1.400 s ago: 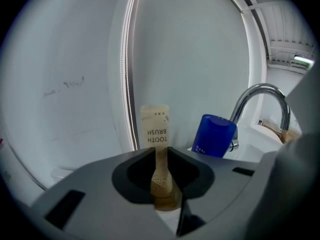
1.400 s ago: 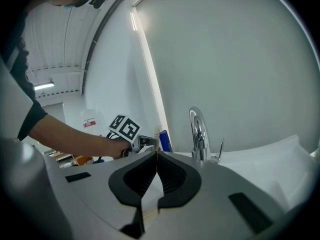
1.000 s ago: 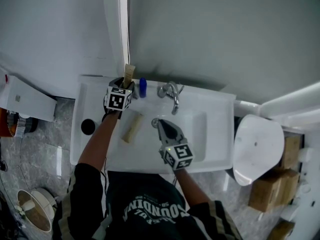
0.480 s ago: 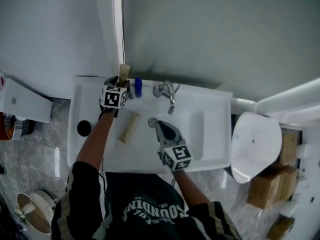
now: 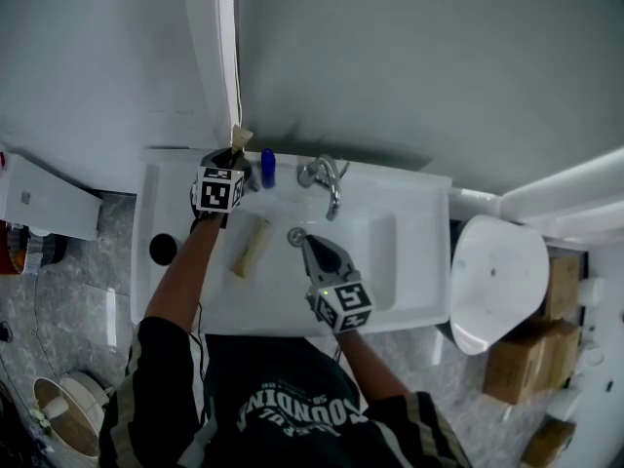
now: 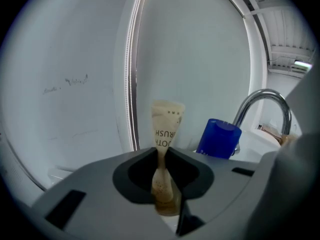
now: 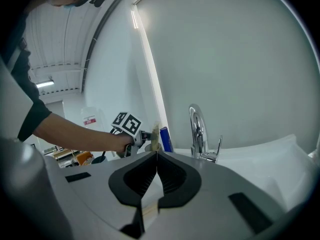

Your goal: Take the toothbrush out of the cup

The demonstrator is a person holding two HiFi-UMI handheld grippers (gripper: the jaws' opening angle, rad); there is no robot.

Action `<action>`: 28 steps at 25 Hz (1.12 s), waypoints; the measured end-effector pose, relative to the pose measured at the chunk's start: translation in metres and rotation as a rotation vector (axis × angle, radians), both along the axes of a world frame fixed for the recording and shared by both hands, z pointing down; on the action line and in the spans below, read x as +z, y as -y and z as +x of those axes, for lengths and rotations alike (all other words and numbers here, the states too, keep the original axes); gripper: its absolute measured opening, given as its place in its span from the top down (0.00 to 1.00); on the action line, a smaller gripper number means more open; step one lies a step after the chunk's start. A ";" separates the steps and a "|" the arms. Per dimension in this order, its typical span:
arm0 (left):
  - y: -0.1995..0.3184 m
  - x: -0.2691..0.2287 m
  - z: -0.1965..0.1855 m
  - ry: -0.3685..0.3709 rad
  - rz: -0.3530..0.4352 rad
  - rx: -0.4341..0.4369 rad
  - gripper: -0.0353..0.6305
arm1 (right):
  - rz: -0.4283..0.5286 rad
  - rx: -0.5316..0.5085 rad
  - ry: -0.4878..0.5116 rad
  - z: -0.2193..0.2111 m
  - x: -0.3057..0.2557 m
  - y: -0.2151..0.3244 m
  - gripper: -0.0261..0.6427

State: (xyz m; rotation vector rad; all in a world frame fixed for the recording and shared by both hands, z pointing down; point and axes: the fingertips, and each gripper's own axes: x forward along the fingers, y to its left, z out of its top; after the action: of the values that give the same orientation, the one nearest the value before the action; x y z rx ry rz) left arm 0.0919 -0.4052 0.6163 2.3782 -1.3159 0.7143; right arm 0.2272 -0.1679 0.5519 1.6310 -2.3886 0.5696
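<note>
A toothbrush in a beige paper wrapper (image 6: 167,129) stands upright at the sink's back left corner (image 5: 239,136). My left gripper (image 6: 162,156) has its jaws closing on it, and the pads pinch the wrapper to a narrow waist. In the head view the left gripper (image 5: 232,156) covers the cup, so I cannot see it. My right gripper (image 5: 314,252) hovers over the basin near the drain. Its jaws (image 7: 156,156) are shut with nothing between them.
A blue bottle (image 6: 218,138) stands just right of the toothbrush, then the chrome faucet (image 5: 325,178). A beige roll (image 5: 249,246) lies on the white sink's (image 5: 419,261) left ledge beside a black round thing (image 5: 163,250). A toilet (image 5: 497,286) sits to the right.
The left gripper's jaws have closed on the toothbrush wrapper, whose top now looks squeezed. The right gripper has not moved.
</note>
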 end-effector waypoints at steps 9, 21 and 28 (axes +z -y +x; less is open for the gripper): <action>-0.015 -0.061 -0.012 -0.103 0.083 -0.025 0.85 | 0.026 -0.051 0.009 -0.021 -0.008 0.006 0.96; -0.059 -0.131 -0.051 -0.145 0.192 -0.033 0.85 | 0.066 -0.114 0.051 -0.051 -0.024 0.023 0.96; -0.094 -0.133 -0.060 -0.149 0.191 -0.030 0.85 | 0.071 -0.147 0.041 -0.064 -0.025 0.025 0.96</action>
State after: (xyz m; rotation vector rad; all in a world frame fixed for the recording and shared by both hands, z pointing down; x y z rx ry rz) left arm 0.0318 -0.3114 0.4832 2.4975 -1.4082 0.4094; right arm 0.1634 -0.1932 0.5267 1.4680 -2.5588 0.5025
